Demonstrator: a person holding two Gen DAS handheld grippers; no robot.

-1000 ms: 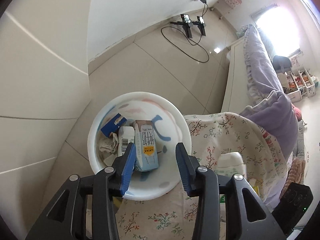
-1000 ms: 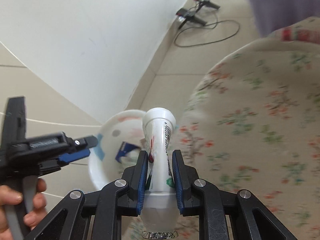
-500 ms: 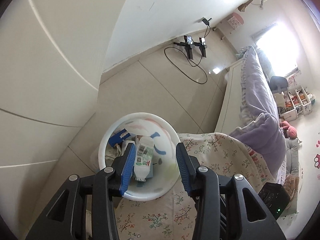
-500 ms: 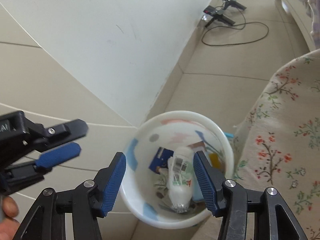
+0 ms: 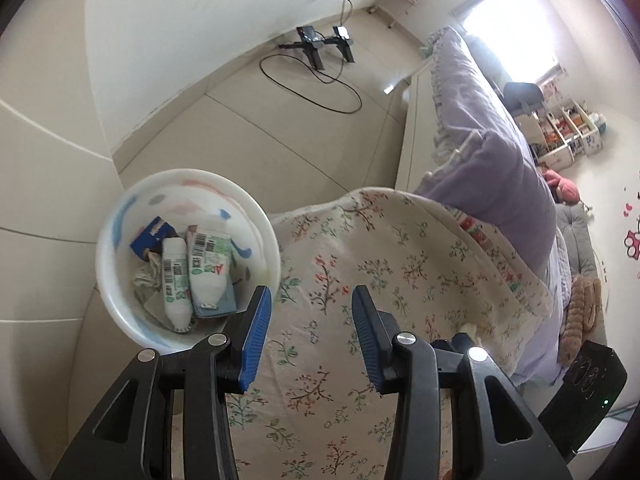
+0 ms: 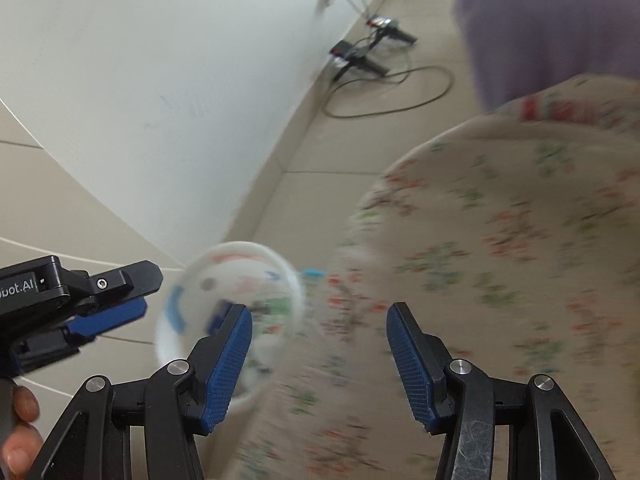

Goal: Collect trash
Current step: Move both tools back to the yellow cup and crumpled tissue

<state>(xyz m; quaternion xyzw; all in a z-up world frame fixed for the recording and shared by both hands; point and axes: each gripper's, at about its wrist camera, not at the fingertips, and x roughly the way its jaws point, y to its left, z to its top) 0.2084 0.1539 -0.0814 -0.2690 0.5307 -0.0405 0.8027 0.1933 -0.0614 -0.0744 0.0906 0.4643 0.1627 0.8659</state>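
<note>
A white trash bin (image 5: 120,312) stands on the floor beside the bed, at the lower left of the left wrist view. Inside it lie two white plastic bottles (image 5: 208,264), a blue carton (image 5: 226,306), a dark blue wrapper (image 5: 150,234) and crumpled paper. My left gripper (image 5: 310,330) is open and empty over the floral bedcover (image 5: 400,280), right of the bin. My right gripper (image 6: 320,356) is open and empty, between the blurred bin (image 6: 176,344) and the bedcover (image 6: 500,260). The left gripper (image 6: 108,300) shows at the left of the right wrist view.
A white wall and tiled floor lie behind the bin. Black stands with a looped cable (image 5: 320,76) sit on the floor near the wall. A purple quilt (image 5: 492,152) covers the bed further back. A black device (image 5: 588,396) sits at the lower right.
My right gripper opened and dropped its white bottle into the bin, then swung right toward the bedcover. My left gripper moved right, off the bin and over the bedcover.
</note>
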